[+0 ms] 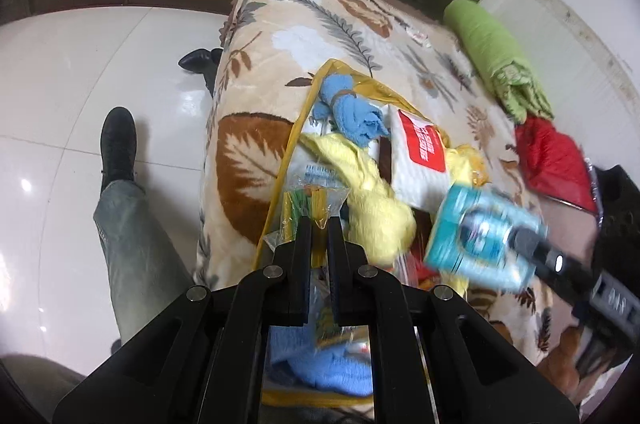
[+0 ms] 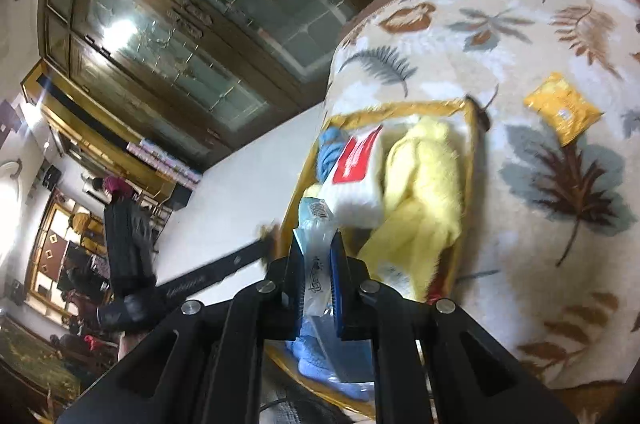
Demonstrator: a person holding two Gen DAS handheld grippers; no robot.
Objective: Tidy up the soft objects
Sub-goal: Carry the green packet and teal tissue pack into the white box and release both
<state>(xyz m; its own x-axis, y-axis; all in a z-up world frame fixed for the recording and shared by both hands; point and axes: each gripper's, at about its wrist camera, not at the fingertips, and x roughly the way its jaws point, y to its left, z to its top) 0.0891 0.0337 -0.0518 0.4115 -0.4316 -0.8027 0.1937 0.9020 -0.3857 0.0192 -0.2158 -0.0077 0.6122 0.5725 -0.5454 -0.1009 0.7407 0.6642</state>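
Pinching a tissue pack (image 2: 318, 278), the right claw (image 2: 318, 248) nearly closed.

towels (image 1: 372, 200) and packets (image 1: 420, 156) lie in a bag (image 1: 288, 152) on the bed (image 1: 248, 152).

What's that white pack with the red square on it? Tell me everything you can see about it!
The white pack is a soft, puffy packet in plastic wrap, with a red label carrying white writing too small to read. It lies tilted inside the yellow-edged bag on the leaf-patterned blanket. The yellow towel presses against one side, and the blue cloth sits by its far end. No gripper touches it.
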